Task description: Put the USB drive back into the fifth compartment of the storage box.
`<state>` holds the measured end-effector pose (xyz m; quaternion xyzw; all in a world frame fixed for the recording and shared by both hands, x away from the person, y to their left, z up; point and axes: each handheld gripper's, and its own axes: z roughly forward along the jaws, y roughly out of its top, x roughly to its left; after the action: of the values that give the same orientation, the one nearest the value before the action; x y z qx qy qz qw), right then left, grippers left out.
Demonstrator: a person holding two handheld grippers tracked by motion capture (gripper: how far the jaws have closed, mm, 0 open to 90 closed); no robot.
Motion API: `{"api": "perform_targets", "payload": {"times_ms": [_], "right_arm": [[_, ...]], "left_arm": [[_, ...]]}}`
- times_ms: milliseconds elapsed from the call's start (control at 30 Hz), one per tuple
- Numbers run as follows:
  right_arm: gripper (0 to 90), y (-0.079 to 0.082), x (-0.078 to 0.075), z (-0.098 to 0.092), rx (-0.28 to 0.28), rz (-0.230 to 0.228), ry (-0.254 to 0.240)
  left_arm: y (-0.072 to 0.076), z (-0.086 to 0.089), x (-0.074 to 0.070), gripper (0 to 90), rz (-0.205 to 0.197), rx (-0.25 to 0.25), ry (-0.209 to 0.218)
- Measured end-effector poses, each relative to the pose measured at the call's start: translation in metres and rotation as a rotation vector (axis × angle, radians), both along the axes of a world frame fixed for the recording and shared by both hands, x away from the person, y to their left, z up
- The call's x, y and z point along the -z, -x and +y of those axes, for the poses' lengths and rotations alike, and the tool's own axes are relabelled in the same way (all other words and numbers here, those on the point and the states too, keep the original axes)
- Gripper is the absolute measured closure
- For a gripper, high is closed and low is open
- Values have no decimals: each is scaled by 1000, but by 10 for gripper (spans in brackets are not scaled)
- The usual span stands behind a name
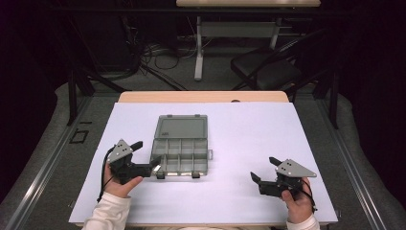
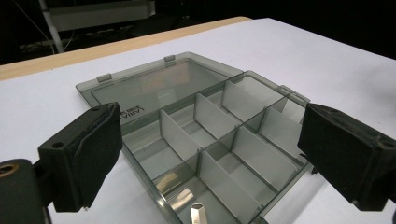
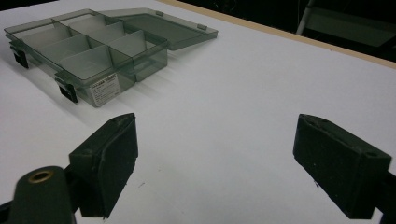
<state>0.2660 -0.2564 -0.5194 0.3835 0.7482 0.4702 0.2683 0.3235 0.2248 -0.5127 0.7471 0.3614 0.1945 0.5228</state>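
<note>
1. The open compartment box (image 1: 181,143) lies left of centre on the table (image 1: 249,143).
2. Left hand-held gripper (image 1: 146,155) gapes wide at its near-left corner; approach slowly.
3. Right hand-held gripper (image 1: 263,170) gapes empty, well apart.

Bright table, dark room, soft pictures.
We see the white table sheet (image 1: 249,143) lit evenly from overhead, while the floor and furniture beyond it sink into near black. Shadows are weak: a faint one lies under the left gripper (image 1: 146,155), another under the right gripper (image 1: 263,168). Just ahead of the left gripper, the clear compartment box (image 2: 219,135) catches glare on its dividers and a bright glint near its closest corner. In both gripper views the black pads at the bottom corners look soft and a little blurred, and the far table edge turns hazy. The high view is low in detail and grainy.
</note>
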Motion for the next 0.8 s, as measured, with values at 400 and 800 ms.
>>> {"api": "perform_targets", "payload": {"times_ms": [400, 800], "right_arm": [[138, -4, 2, -8, 21, 28, -11], [138, -8, 5, -15, 47, 45, -24]], "left_arm": [[-4, 6, 6, 69, 7, -31, -9], [-4, 9, 7, 69, 5, -42, 1]]}}
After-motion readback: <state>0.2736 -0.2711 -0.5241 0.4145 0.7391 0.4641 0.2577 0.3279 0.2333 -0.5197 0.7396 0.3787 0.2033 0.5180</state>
